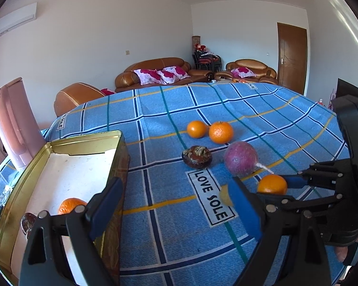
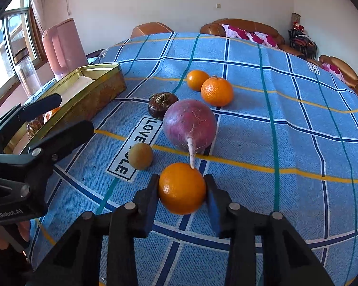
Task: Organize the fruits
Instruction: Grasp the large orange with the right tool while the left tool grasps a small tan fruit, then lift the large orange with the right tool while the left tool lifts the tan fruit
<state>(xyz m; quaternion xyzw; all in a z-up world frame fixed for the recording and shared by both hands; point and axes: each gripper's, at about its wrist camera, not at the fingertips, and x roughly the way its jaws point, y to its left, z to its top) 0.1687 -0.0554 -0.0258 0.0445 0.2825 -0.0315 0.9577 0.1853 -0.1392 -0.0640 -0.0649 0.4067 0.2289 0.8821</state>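
1. Tin box (image 2: 100, 88) – biggest item, stiff metal with thin sharp-looking rims, open top. It sits on the bench (image 2: 298, 143) at about 10 o'clock in the right wrist view. One orange (image 1: 69, 206) and a dark fruit already lie inside. It's the drop target, I reckon; no need to lift it.
2. Purple radish (image 2: 189, 124) – probably heavy and hard, round, so it could roll. White tail points at my orange. I'd grip across the belly, not the tail.
3. Orange in my right gripper (image 2: 181, 189) – my fingers (image 2: 151, 197) are clamped on its sides, low at 6 o'clock. Firm but pulpy, waxy skin; moderate squeeze at the equator or it slips or bruises.
4. Two oranges (image 2: 217, 91) at 12 o'clock, touching each other. Same handling.
5. Dark brown fruit (image 2: 161, 104) – rough, likely brittle crown; take by the sides.
6. Small tan fruit (image 2: 140, 156) at 9 o'clock – light, probably thin-skinned.
7. Left gripper (image 1: 176, 211) – fingers wide apart, empty, straddling the tin wall.
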